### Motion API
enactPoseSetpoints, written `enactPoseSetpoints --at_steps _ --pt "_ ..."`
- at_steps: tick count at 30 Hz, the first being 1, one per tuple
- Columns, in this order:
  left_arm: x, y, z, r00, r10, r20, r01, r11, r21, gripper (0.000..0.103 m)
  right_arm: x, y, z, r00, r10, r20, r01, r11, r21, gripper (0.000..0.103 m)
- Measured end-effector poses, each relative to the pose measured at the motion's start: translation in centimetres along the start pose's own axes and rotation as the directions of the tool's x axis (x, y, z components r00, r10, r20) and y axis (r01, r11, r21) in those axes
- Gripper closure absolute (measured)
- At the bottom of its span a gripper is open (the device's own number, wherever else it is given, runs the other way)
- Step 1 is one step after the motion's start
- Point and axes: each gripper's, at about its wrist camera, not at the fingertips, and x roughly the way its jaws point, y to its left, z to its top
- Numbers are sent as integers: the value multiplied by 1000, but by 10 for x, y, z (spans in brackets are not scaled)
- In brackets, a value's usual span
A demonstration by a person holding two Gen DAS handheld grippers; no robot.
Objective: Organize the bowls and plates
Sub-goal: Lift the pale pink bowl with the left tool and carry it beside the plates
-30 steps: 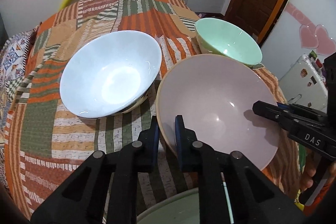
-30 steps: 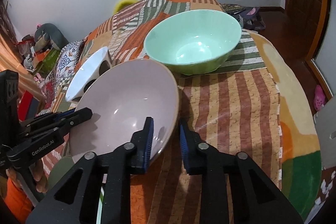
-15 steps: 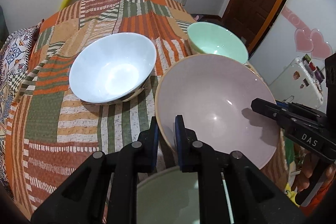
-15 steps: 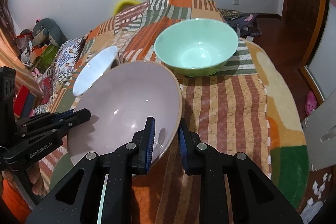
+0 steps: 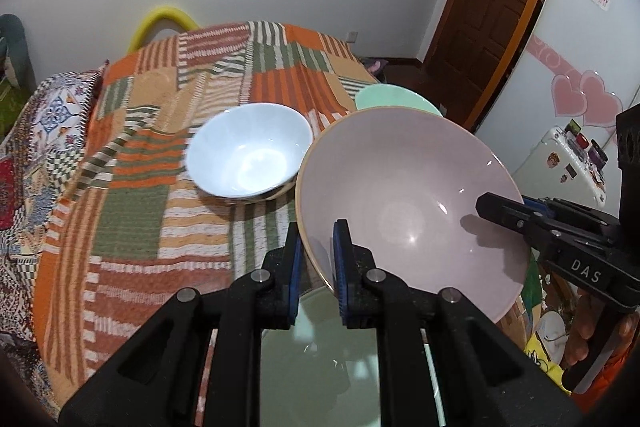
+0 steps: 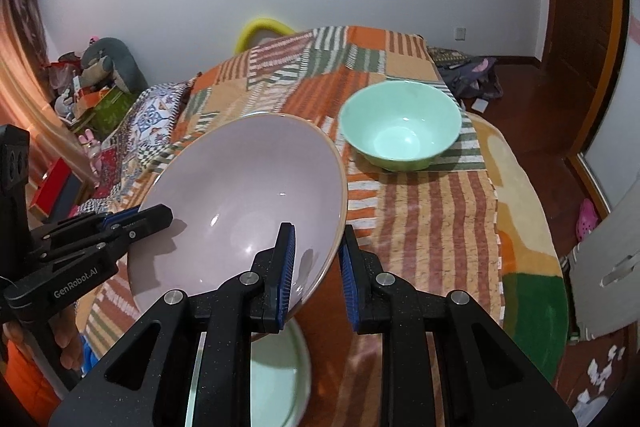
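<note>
A large pale pink bowl [image 5: 404,199] hangs in the air above the table, held by both grippers on opposite sides of its rim. My left gripper [image 5: 318,259] is shut on the rim's near-left edge. My right gripper [image 6: 316,263] is shut on the other side of the pink bowl [image 6: 244,203]. Under it, close to me, lies a pale green plate [image 5: 332,359], also visible as the plate [image 6: 276,375] in the right wrist view. A white bowl [image 5: 248,155] stands on the patchwork tablecloth [image 5: 132,211]. A mint green bowl [image 6: 400,125] stands further back.
The round table's edge [image 6: 556,267] drops off at the right, with wooden floor beyond. A yellow chair back [image 5: 160,23] rises behind the table. A wooden door [image 5: 492,3] and a white fridge [image 5: 560,163] stand at the right. A person's hand [image 5: 588,331] grips the right tool.
Both grippers have lifted the pink bowl up off the table. The white and mint bowls look smaller and further away, and the green plate beneath has come into fuller view.
</note>
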Motion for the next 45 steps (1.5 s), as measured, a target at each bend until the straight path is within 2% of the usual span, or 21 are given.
enactPoseSetpoints --at_steps 13,26,33,45 --pt "-58 44 -32 998 56 38 -54 996 -66 89 1 55 -10 997 79 -4 -79 994 -72 83" --pt "-99 103 -74 988 148 36 -141 977 -159 89 27 120 -25 984 160 -77 -170 973 -159 83" --pt "-101 135 -102 987 162 5 -156 961 -229 89 43 151 -37 976 175 -131 -199 960 -196 83" --pt "-86 173 -144 984 166 -61 -177 930 -324 89 74 178 -62 958 167 -235 -220 950 -221 83"
